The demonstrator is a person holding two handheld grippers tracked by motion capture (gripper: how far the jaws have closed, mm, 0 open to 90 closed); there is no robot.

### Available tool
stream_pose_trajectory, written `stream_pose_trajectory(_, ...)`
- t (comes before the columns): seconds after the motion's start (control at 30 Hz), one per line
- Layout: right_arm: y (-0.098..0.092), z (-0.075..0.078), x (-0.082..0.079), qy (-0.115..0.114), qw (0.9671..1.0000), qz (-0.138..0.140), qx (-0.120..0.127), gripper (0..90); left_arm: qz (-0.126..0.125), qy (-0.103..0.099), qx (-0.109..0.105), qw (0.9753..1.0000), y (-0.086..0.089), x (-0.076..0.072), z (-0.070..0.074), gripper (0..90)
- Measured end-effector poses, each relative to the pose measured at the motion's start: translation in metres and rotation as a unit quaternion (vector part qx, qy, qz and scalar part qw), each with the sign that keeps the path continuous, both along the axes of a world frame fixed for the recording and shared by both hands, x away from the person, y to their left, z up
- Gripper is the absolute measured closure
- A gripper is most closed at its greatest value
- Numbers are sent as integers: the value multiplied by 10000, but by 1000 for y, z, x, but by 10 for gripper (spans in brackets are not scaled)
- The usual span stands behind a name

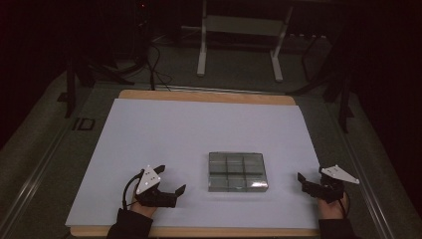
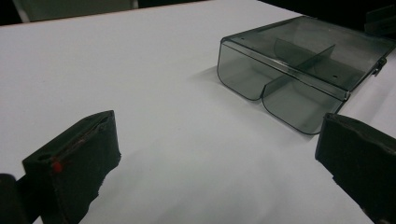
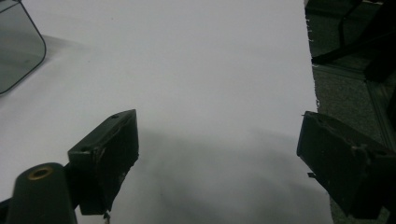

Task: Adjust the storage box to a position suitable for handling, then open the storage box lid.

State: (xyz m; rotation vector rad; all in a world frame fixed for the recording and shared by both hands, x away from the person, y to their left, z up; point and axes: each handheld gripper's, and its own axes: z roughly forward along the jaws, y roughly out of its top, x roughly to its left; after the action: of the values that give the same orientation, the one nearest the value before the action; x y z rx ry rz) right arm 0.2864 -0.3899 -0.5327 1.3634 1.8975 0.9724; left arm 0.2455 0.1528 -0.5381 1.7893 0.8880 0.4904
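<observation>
A smoky see-through plastic box (image 1: 237, 172) with several compartments lies flat near the middle of the white sheet (image 1: 199, 129). My left gripper (image 1: 170, 179) rests on the sheet to the box's left, jaws wide apart and nothing between them. In the left gripper view the box (image 2: 299, 65) lies ahead and to the right of that gripper (image 2: 215, 154). To the right of the box, at the sheet's edge, my right gripper (image 1: 309, 175) is open and empty. In the right gripper view (image 3: 219, 140) a rounded corner of the box (image 3: 18, 42) sits at the upper left.
The white sheet covers a wooden board (image 1: 209, 96). Its right edge (image 3: 310, 70) runs just beside my right gripper, with dark grey carpet-like surface beyond. A white table frame (image 1: 239, 35), cables (image 1: 154, 64) and dark stands (image 1: 343, 99) are at the back and sides.
</observation>
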Motion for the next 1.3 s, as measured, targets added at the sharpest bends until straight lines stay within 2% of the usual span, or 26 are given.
stream_pose_trajectory(0.27, 0, 0, 1, 24, 10000, 37, 6, 123, -87, 23, 128, 9999, -2, 1, 0, 7)
stream_pose_trajectory(0.33, 0, 1, 1, 53, 9999, 152, 30, 125, -132, 47, 131, 9998, -2, 1, 0, 7)
stream_pose_trajectory(0.47, 2, 1, 2, 144, 9994, 300, -54, 136, -231, 168, 82, 9996, -2, 4, 0, 7)
stream_pose_trajectory(0.6, 6, 0, 3, 193, 9985, 459, -224, 136, -488, 338, 135, 9981, -3, 7, 0, 7)
stream_pose_trajectory(0.67, 6, 1, 3, 195, 9983, 489, -232, 136, -550, 384, 148, 9976, -3, 8, 1, 6)
stream_pose_trajectory(0.7, 6, 1, 3, 227, 9980, 546, -214, 137, -642, 471, 167, 9967, -4, 10, 1, 6)
stream_pose_trajectory(0.73, 7, 1, 4, 258, 9973, 649, -227, 147, -672, 538, 217, 9961, -4, 12, 1, 7)
stream_pose_trajectory(0.77, 9, 1, 4, 344, 9961, 775, -254, 161, -675, 513, 333, 9958, -5, 13, 3, 7)
stream_pose_trajectory(0.87, 11, 2, 4, 389, 9953, 851, -240, 167, -677, 546, 322, 9957, -4, 15, 5, 7)
stream_pose_trajectory(0.9, 12, 3, 5, 409, 9944, 959, -199, 167, -640, 565, 415, 9955, -5, 18, 7, 23)
stream_pose_trajectory(1.07, 15, 4, 7, 514, 9923, 1119, -148, 169, -651, 573, 361, 9956, -7, 23, 8, 66)
stream_pose_trajectory(1.1, 18, 3, 6, 563, 9903, 1263, -130, 169, -743, 657, 389, 9943, -11, 26, 7, 79)
stream_pose_trajectory(1.13, 18, 3, 6, 563, 9903, 1263, -130, 169, -743, 657, 389, 9943, -11, 26, 7, 79)
stream_pose_trajectory(1.17, 20, 3, 7, 564, 9888, 1373, -128, 169, -848, 703, 409, 9931, -16, 28, 6, 86)
stream_pose_trajectory(1.27, 24, 2, 7, 623, 9869, 1485, -97, 170, -887, 730, 478, 9922, -21, 30, 5, 113)
stream_pose_trajectory(1.3, 28, 2, 7, 661, 9843, 1630, -110, 209, -909, 778, 491, 9916, -25, 33, 4, 121)
